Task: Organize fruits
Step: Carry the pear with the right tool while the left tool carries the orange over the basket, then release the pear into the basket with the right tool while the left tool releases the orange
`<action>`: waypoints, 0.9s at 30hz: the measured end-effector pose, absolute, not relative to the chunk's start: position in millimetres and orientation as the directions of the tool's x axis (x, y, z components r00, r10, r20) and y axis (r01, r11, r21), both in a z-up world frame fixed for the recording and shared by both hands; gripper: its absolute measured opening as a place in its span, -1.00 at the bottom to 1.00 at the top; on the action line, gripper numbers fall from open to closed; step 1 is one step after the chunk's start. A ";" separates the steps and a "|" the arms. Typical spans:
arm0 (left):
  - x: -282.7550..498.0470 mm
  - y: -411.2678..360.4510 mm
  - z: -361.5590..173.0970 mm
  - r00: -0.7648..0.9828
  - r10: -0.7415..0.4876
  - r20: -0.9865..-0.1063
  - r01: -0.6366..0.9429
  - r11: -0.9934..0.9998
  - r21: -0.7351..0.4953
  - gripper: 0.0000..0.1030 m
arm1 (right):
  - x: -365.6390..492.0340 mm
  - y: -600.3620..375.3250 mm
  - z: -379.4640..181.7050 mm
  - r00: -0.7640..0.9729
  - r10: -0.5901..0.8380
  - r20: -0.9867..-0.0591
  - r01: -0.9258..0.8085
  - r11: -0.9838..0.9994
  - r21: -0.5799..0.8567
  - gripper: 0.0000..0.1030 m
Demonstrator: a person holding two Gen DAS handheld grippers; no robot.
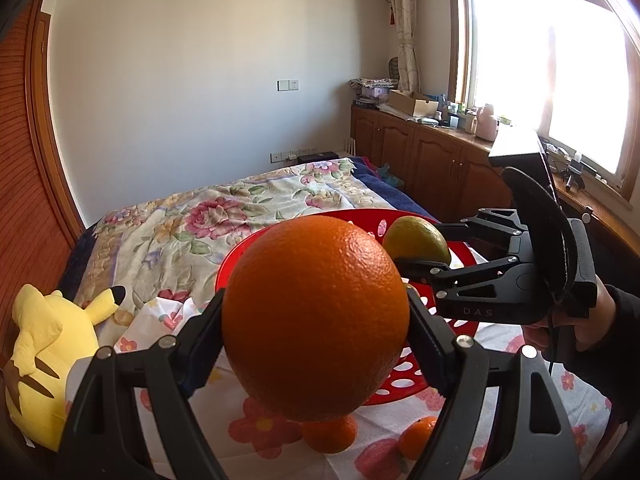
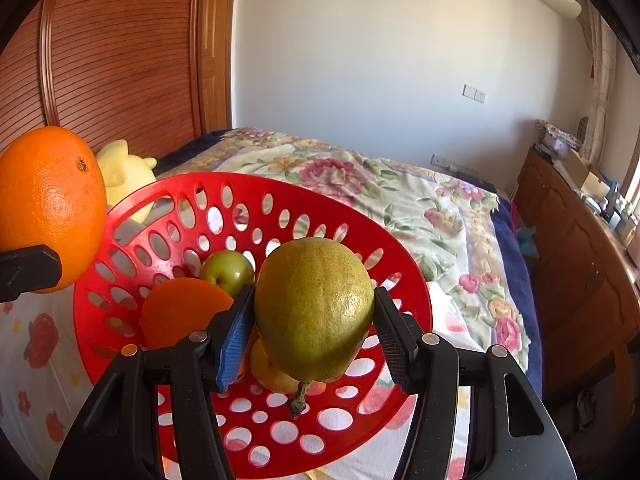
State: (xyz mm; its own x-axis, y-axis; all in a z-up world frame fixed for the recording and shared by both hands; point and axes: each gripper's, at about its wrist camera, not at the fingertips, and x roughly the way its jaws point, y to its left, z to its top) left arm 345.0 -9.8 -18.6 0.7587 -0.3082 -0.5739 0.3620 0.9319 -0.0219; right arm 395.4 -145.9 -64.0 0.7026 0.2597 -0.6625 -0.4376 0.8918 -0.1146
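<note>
The left tongs [image 1: 316, 320] pinch a large orange [image 1: 316, 316] between their pads, holding it in the air just at the near-left rim of the red perforated basket [image 2: 320, 200], which serves here as the landmark. The right tongs [image 2: 314, 320] pinch a greenish-yellow pear [image 2: 314, 308], its stem pointing downward, above the inside of the basket; a hand [image 1: 560, 320] in a dark sleeve grips the handle of this tool to the right of the basket. Inside the basket lie a small green fruit [image 2: 226, 272] toward its far-left part, an orange-coloured fruit [image 2: 180, 312] beside it on the near side, and a yellowish fruit [image 2: 268, 372] partly hidden under the pear. In front of the basket, on the flower-printed white cloth [image 1: 260, 424], two small tangerines [image 1: 330, 434] rest near each other, outside the rim. Left of the basket sits a yellow plush toy [image 1: 44, 356] against the wooden panel. Beyond the basket spreads the floral bedspread [image 1: 224, 208] of the bed, and to its right runs a wooden cabinet [image 1: 432, 152] under the window.
</note>
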 end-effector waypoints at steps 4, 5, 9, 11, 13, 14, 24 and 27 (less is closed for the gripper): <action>350.1 -12.6 -23.3 0.756 -0.298 -0.583 0.355 0.935 -0.018 0.58 | 398.2 -146.0 -70.6 0.695 0.255 -0.672 -0.439 0.891 -0.115 0.16; 351.8 -13.5 -24.6 0.755 -0.295 -0.585 0.353 0.935 -0.016 0.58 | 398.9 -145.9 -72.5 0.692 0.253 -0.676 -0.438 0.891 -0.115 0.16; 358.9 -16.2 -30.2 0.750 -0.288 -0.596 0.349 0.937 -0.014 0.58 | 396.8 -145.0 -75.1 0.701 0.245 -0.670 -0.436 0.891 -0.130 0.17; 362.9 -17.7 -32.4 0.748 -0.283 -0.600 0.346 0.938 -0.012 0.58 | 394.6 -146.9 -72.8 0.707 0.252 -0.661 -0.431 0.894 -0.121 0.17; 365.8 -19.8 -33.7 0.745 -0.282 -0.604 0.345 0.939 -0.013 0.58 | 393.3 -150.1 -69.4 0.707 0.265 -0.655 -0.432 0.896 -0.103 0.17; 368.1 -20.3 -34.3 0.744 -0.280 -0.607 0.343 0.939 -0.013 0.58 | 392.3 -150.9 -68.1 0.708 0.270 -0.653 -0.433 0.896 -0.099 0.17; 390.2 -26.8 -49.0 0.717 -0.249 -0.651 0.327 0.945 -0.001 0.58 | 376.8 -155.1 -58.6 0.723 0.289 -0.627 -0.436 0.895 -0.090 0.20; 394.1 -29.7 -54.1 0.708 -0.233 -0.667 0.323 0.946 0.012 0.59 | 375.6 -154.9 -61.2 0.719 0.293 -0.630 -0.440 0.894 -0.086 0.20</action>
State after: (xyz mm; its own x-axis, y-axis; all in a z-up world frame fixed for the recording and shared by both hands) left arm 394.1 -29.7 -54.1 0.7080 -0.2327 -0.6668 0.3226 0.9465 0.0123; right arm 375.6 -154.9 -61.2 0.7187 0.2933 -0.6305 -0.4400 0.8939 -0.0857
